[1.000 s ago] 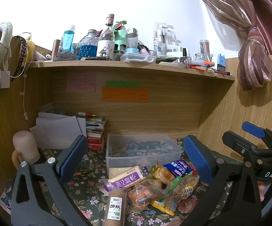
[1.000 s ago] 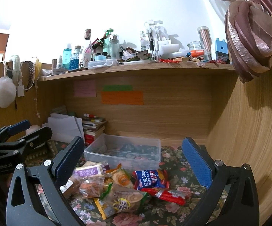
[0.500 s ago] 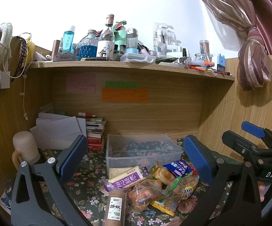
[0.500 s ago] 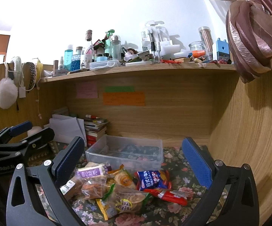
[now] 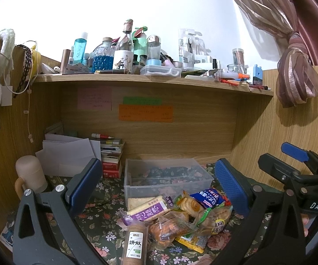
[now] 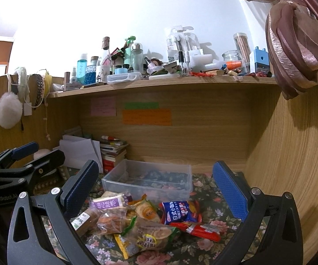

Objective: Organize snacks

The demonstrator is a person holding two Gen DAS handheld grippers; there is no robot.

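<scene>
On the floral cloth [image 5: 97,218] in front of you, the snack pile [image 5: 176,214] sits just before the clear bin [image 5: 165,176], touching its near wall, and nothing in the pile or the bin has shifted over the last second. Your left gripper [image 5: 159,187] hangs above the pile with its blue pads [image 5: 86,181] spread wide, nothing between them, and its view is all but unchanged from a second ago. Your right gripper [image 6: 156,187] is likewise spread wide and empty; it has drifted a little to the left, so the bin [image 6: 150,181] and the shelf [image 6: 159,84] now sit slightly further right in its view than before. From the right view you see a purple packet [image 6: 108,203] at the pile's back left, a brown roll [image 6: 84,218] at its left edge, a blue bag [image 6: 178,212] at right and a red stick pack [image 6: 198,229] lying just in front of that bag. The bin holds no snacks; only the cloth's pattern shows through its floor. Books [image 5: 112,154] and white papers [image 5: 68,154] stand left of the bin, against the back of the desk.
</scene>
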